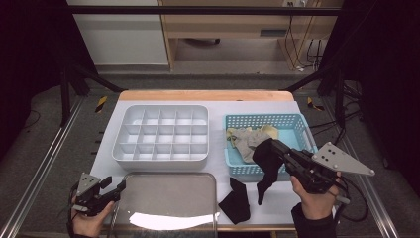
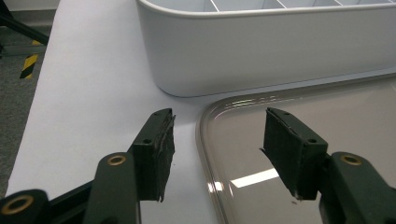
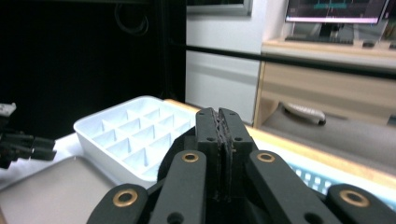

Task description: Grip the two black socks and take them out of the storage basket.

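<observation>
Black sock lifted from the basket, hanging over the table's near right edge

High view: the right gripper (image 1: 271, 148) has its jaws clamped on a black sock (image 1: 266, 166), whose long axis hangs straight down in front of the blue basket (image 1: 297, 120), near the table's right front corner; a second black sock (image 1: 236, 201) lies flat just left of it, beside the metal tray (image 1: 168, 198), with the white divided box (image 1: 161, 157) behind that tray. The right hand is clearly the nearer one. Left gripper view: the left gripper (image 2: 217, 151) stands wide and empty, straddling the tray's left rim. Right gripper view: the pads (image 3: 228, 135) are pressed together; the sock itself is mostly hidden behind them, and the basket is cut off at the right.
</observation>
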Tool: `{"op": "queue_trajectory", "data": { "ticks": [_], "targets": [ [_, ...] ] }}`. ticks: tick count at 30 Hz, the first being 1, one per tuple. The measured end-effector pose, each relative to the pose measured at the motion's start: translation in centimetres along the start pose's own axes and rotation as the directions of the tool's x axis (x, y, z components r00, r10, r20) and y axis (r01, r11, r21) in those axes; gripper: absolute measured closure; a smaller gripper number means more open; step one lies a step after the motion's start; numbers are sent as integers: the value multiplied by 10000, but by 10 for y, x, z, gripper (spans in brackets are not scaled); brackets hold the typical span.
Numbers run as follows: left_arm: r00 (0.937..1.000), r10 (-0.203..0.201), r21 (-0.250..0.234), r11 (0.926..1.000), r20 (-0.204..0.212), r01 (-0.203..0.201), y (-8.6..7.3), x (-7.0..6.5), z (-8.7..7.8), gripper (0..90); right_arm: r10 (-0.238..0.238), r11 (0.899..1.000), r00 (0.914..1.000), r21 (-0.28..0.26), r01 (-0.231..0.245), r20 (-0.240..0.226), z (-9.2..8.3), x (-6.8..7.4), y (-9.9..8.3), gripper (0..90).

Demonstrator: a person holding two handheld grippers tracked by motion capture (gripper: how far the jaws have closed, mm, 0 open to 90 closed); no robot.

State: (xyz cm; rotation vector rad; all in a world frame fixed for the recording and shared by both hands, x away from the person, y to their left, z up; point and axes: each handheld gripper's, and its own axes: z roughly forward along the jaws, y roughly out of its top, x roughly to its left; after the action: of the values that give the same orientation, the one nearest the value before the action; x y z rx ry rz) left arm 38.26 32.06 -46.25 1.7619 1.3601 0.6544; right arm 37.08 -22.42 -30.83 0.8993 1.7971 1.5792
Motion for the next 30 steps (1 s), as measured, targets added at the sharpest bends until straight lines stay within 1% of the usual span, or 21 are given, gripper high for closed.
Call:
{"op": "queue_trajectory", "data": {
  "ticks": [4,8,11,12,14,17,24,28,29,30],
  "targets": [
    [10000,-7,-6,10000,-8,7,0,0,0,418,320,9989,9994,338,-315,-133,-2,-6,-19,876],
    [10000,0,27,10000,-11,0,0,0,0,418,702,9958,9975,600,-697,-49,-10,-14,-38,876],
    [10000,2,0,10000,-9,-2,0,-1,0,417,807,9939,9967,750,-810,70,-13,-17,-47,876],
    [10000,-6,-4,10000,-9,6,0,-1,0,418,827,9918,9964,966,-839,164,-15,-20,-53,876],
    [10000,-31,-19,10000,-8,31,0,0,0,418,920,9901,9954,1040,-943,274,-17,-23,-58,876],
    [10000,-19,-13,10000,7,19,0,-1,0,417,930,9860,9950,1355,-972,369,-19,-26,-68,876],
    [10000,-51,-84,10000,32,52,0,0,-2,418,1072,9679,9927,2224,-1170,555,-15,-31,-91,876],
    [10000,-52,-105,9999,52,53,0,0,-3,418,1222,9544,9902,2660,-1358,669,-13,-33,-104,876],
    [10000,-50,-107,9999,55,51,0,0,-3,417,1261,9497,9895,2797,-1408,700,-12,-33,-109,876],
    [10000,-48,-110,9999,66,48,0,0,-3,418,1240,9466,9893,2897,-1412,771,-12,-33,-112,875]
  ]
}}
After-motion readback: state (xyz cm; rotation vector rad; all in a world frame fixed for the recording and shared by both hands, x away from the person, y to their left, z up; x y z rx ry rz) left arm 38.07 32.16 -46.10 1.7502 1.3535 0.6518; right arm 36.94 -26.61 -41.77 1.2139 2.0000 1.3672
